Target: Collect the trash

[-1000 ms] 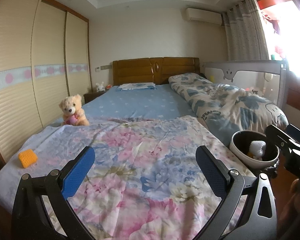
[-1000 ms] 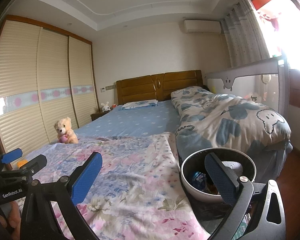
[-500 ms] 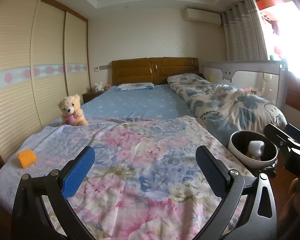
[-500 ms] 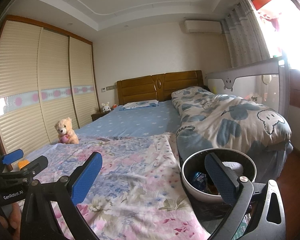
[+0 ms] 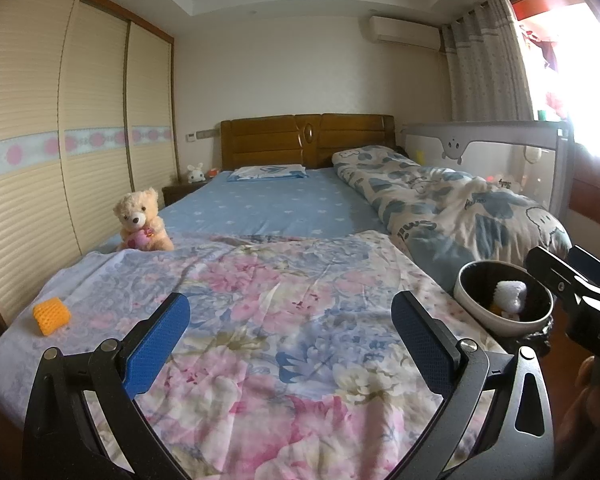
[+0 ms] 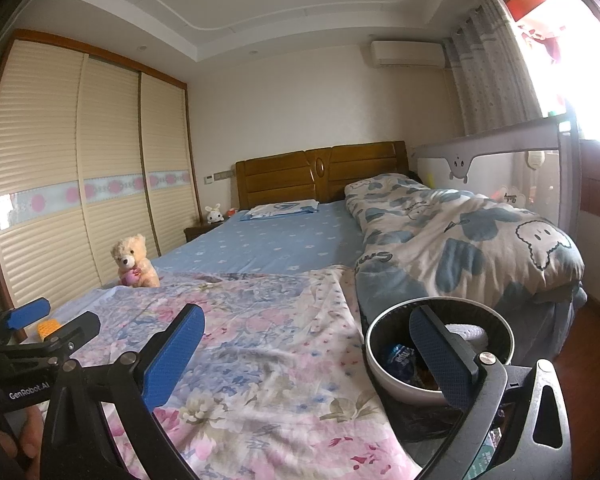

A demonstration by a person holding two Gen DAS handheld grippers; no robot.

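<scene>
The left gripper (image 5: 290, 326) hangs wide open and empty over the floral sheet (image 5: 284, 304) — an orange foam piece (image 5: 52, 315) lies far left, the trash bin (image 5: 502, 304) sits right, beside the right gripper (image 5: 572, 276).

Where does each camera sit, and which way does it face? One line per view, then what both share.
Left wrist: on the left gripper at the bed's foot, facing the headboard; open fingers, the right gripper at the right edge.
Right wrist: on the right gripper, further right, over the bin; open fingers, the left gripper at the left edge.
Shared: teddy bear, orange piece, bin.
</scene>
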